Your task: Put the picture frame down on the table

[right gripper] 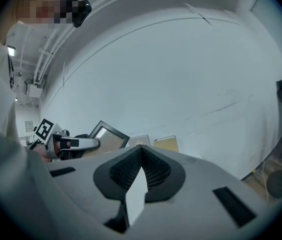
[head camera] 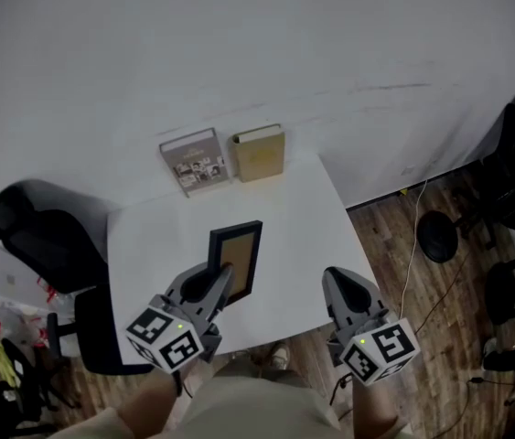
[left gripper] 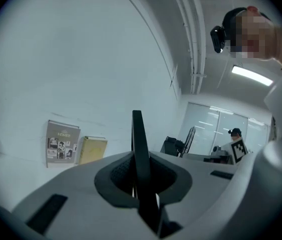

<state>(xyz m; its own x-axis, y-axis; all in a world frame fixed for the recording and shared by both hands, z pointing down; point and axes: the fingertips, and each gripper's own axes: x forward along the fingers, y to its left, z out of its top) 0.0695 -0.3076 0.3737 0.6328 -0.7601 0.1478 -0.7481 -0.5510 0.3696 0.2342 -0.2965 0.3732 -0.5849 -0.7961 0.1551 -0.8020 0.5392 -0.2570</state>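
The picture frame is black with a tan inside. My left gripper is shut on its lower left edge and holds it over the middle of the white table. In the left gripper view the frame stands edge-on between the jaws of the left gripper. My right gripper hovers at the table's front right with its jaws together and nothing in them. From the right gripper view, the frame and the left gripper show to the left beyond the right gripper.
Two books lean on the wall at the table's back: a grey one and a tan one. A black office chair stands left of the table. A stool and cables are on the wooden floor at right.
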